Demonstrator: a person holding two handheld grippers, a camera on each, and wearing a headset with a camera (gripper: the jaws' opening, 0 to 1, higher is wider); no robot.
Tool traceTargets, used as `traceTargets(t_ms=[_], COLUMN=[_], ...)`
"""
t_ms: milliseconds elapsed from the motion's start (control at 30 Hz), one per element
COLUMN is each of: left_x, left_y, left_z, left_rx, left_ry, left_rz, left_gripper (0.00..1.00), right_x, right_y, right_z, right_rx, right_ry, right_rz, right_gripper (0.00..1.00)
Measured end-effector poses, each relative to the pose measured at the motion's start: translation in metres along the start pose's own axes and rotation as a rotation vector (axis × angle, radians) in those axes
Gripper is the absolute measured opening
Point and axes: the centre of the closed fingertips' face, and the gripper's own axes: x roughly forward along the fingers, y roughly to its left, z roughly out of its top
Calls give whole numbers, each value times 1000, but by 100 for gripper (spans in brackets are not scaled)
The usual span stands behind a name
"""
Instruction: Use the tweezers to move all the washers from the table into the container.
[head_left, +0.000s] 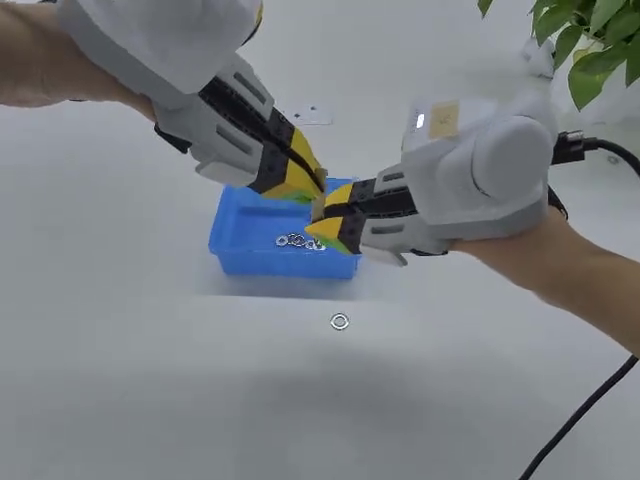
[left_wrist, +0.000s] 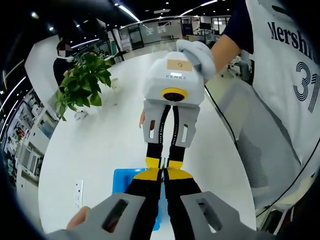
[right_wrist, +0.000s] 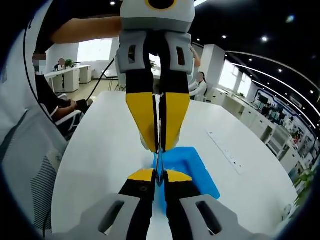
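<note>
Looking at left gripper (head_left: 312, 186) and right gripper (head_left: 324, 226) tip to tip over the container (head_left: 232, 248). Both pinched down on the tweezers (right_wrist: 159, 167), seen as a thin metal strip through both jaw pairs in the right gripper view. Reads as a handover or regrip, not a pick yet.

Counting several washers (head_left: 298, 241) in the container and one washer (head_left: 340, 321) on the table (head_left: 150, 380), near the container's front wall and apart from both grippers.

Risks from here:
- Letting go on one side before the other grip is square: could drop the tweezers into the container and scatter the washers.
- Clamping the tweezers fully flat: no spring left to open around the washer.
- Gripping off-axis: skewed points, likely to flick the flat washer across the table instead of lifting it.
- Can't tell from the head view where the tweezers' points sit, hidden behind the jaws. Worth checking before going down.
</note>
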Motion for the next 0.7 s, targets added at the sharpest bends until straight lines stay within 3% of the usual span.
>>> traceTargets(t_ms=[267,533,700], left_x=[0,2,10], left_y=[-4,-9,-14], left_z=[8,3,0], left_rx=[-22,-14,-18], left_ry=[-43,-40,-55], left_rz=[-2,-14,-20], left_gripper=[9,6,6], right_x=[0,3,2], right_y=[6,10,17], right_z=[0,-2,-13], right_rx=[-6,-8,-23], right_ry=[19,26,49], right_rz=[20,35,33], right_gripper=[8,8,8])
